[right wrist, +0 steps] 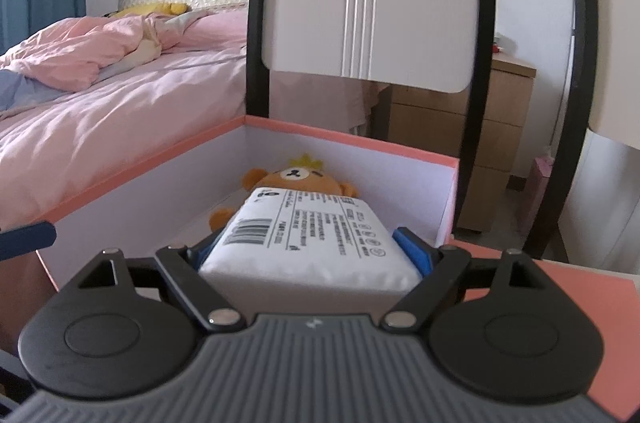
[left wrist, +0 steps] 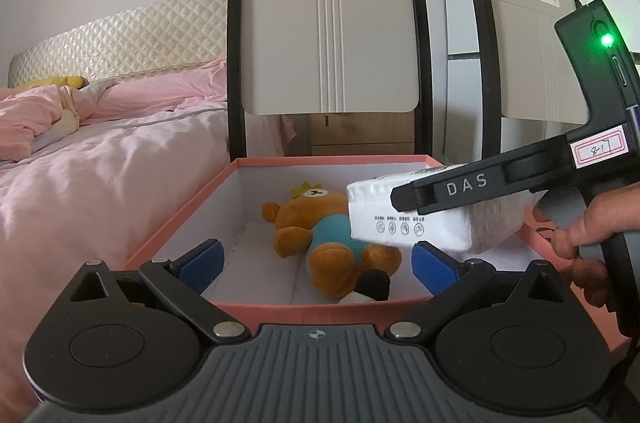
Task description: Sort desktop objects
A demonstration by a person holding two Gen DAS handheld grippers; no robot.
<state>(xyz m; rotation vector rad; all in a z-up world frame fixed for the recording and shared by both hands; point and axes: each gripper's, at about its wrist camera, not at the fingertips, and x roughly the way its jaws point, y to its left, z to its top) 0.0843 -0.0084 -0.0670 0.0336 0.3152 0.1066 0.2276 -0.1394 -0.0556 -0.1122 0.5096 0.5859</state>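
An open pink box [left wrist: 188, 215] with a white inside holds a brown plush bear [left wrist: 320, 235] lying on its floor; the box [right wrist: 160, 159] and bear [right wrist: 296, 177] also show in the right wrist view. My right gripper [right wrist: 310, 249] is shut on a white tissue pack [right wrist: 304, 239] and holds it above the box, over the bear. In the left wrist view the pack [left wrist: 424, 215] hangs at the box's right side in the right gripper [left wrist: 404, 201]. My left gripper [left wrist: 320, 263] is open and empty at the box's near rim.
Two cream chair backs [left wrist: 332, 43] with black frames stand behind the box. A bed with pink bedding [left wrist: 100, 151] lies to the left. A wooden drawer unit [right wrist: 492, 127] stands at the back right. The box's pink lid [right wrist: 560, 287] lies to the right.
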